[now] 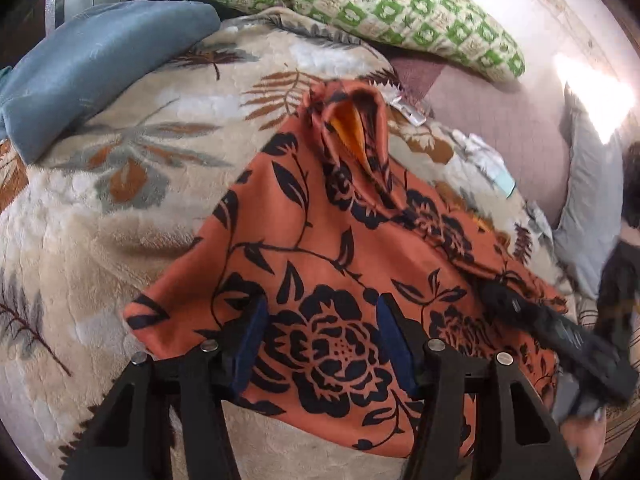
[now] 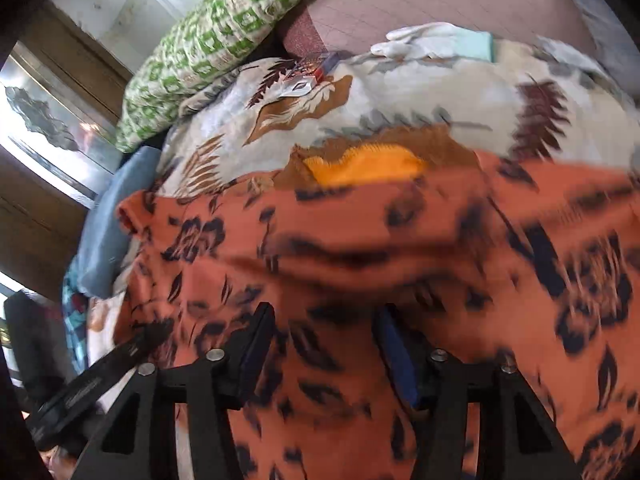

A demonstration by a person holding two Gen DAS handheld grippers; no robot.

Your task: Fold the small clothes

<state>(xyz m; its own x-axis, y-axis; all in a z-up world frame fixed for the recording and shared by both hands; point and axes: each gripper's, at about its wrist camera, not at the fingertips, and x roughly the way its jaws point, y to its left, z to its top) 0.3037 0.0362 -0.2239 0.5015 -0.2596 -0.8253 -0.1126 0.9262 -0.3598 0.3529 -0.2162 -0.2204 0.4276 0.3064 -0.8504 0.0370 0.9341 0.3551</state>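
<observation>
Nearest to me are my left gripper's (image 1: 320, 340) two blue-padded fingers, spread apart over the near part of the orange floral garment (image 1: 320, 240), with a large black flower print showing between them. The garment lies on the cream leaf-patterned blanket (image 1: 120, 220), its narrow end with a yellow-orange lining pointing to the far side. My right gripper (image 1: 552, 332) comes in from the right in this view, resting on the garment's right edge. From its own camera, my right gripper (image 2: 324, 344) also has its fingers apart, with the cloth bunched and blurred just beyond them. I cannot tell whether either pad touches the fabric. A blue cushion (image 1: 100, 68) lies at the far left and a green checked pillow (image 1: 360, 4) at the far side.
</observation>
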